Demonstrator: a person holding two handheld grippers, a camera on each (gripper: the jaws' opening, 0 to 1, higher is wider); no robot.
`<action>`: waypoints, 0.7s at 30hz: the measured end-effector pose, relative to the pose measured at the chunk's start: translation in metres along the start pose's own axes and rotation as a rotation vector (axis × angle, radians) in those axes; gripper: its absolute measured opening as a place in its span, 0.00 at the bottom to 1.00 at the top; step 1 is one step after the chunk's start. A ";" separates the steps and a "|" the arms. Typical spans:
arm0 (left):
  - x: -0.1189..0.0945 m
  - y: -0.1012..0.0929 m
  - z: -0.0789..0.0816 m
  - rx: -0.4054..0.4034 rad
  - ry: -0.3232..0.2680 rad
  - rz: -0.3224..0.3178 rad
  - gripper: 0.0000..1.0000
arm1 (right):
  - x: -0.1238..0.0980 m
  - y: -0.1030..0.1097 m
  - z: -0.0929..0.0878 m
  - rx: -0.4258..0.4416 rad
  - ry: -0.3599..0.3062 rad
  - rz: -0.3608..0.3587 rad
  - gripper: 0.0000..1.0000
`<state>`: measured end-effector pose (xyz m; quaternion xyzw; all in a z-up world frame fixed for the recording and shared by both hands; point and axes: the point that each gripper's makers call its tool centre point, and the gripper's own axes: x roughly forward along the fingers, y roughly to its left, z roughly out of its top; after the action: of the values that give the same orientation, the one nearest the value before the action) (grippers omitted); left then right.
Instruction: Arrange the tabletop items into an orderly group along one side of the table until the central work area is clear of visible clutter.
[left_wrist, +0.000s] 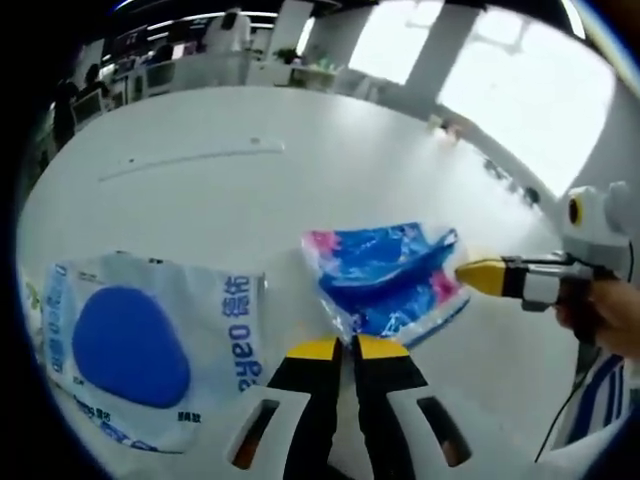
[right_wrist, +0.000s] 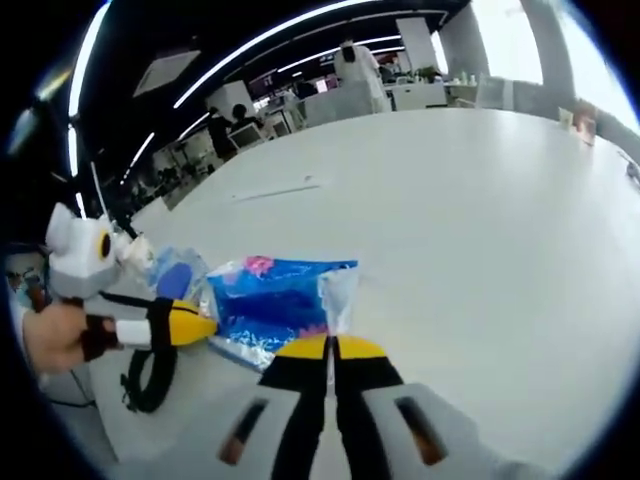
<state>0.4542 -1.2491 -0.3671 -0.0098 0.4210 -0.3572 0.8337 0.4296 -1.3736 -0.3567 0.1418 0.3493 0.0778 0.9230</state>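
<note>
both grippers, left (left_wrist: 347, 347) and right (right_wrist: 330, 347), seemingly pinch the blue packet (left_wrist: 385, 270) with fingers together.

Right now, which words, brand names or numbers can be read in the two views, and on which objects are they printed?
Large blue characters on the white plastic pack with the blue oval: rotated and blurred, not readable.
Small print on that pack: too small to read.
Blue and pink plastic packet: no legible text.
</note>
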 end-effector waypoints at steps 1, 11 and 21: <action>0.000 0.001 0.000 0.000 0.001 0.004 0.01 | 0.000 0.000 0.000 0.004 0.001 0.001 0.00; 0.001 0.002 -0.004 -0.030 0.006 0.004 0.02 | 0.003 0.000 -0.002 0.031 -0.003 0.004 0.00; -0.001 -0.001 -0.005 -0.014 -0.003 0.014 0.09 | 0.001 0.000 0.000 0.014 -0.014 0.008 0.01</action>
<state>0.4499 -1.2481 -0.3691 -0.0130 0.4224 -0.3485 0.8366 0.4301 -1.3737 -0.3570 0.1504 0.3428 0.0778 0.9240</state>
